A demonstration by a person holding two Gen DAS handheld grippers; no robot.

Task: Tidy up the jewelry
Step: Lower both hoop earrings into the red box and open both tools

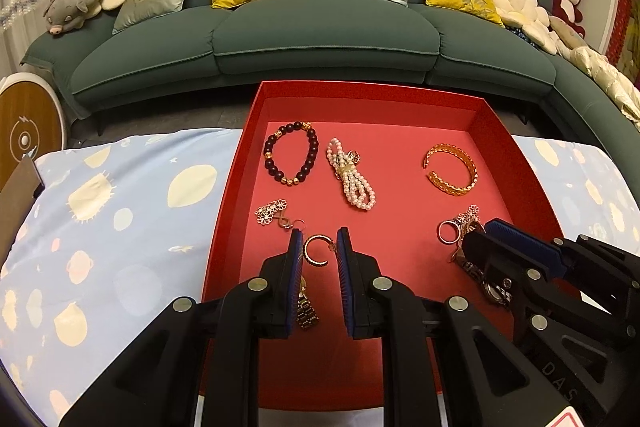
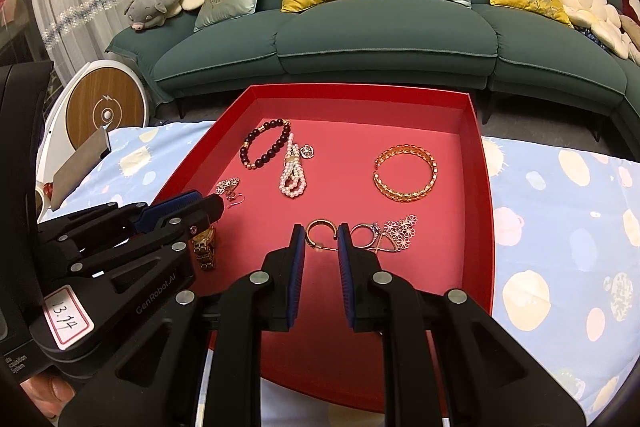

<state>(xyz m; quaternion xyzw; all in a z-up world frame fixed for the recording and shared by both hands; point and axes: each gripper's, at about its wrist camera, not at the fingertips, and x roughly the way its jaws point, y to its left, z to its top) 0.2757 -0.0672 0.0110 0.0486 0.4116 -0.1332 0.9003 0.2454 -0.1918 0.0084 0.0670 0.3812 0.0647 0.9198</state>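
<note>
We work over the red tray (image 1: 240, 163), which sits on a table under a blue patterned cloth (image 1: 120, 227), and we place everything by that tray. The step in hand looks like picking up small hoops from its near half, one per gripper, and doing it well means lowering each gripper straight down so both fingers straddle the hoop's rim, closing slowly so the thin metal does not skid on the tray floor, and keeping clear of the neighbouring pieces. Toward the tray's far wall lie the dark bead bracelet (image 1: 291, 153), the pearl strand (image 1: 352, 175) just beside it, and the gold cuff (image 1: 452, 169) well apart toward the tray's right wall. In the tray's near left part, a gold watch (image 1: 306, 307) lies partly hidden under the left gripper (image 1: 318, 247), whose fingers stand open with a small gold hoop (image 1: 316, 250) between their tips, not yet clamped. A flower earring (image 1: 272, 211) lies just beyond it. In the tray's near right part, the right gripper (image 2: 320, 241) is likewise open around a gold ring-shaped hoop (image 2: 320, 229); whether its pads touch it we cannot tell. A silver ring (image 2: 366, 233) and flower charm (image 2: 402, 231) lie just beside its right finger, so we judge snagging them the main risk.
</note>
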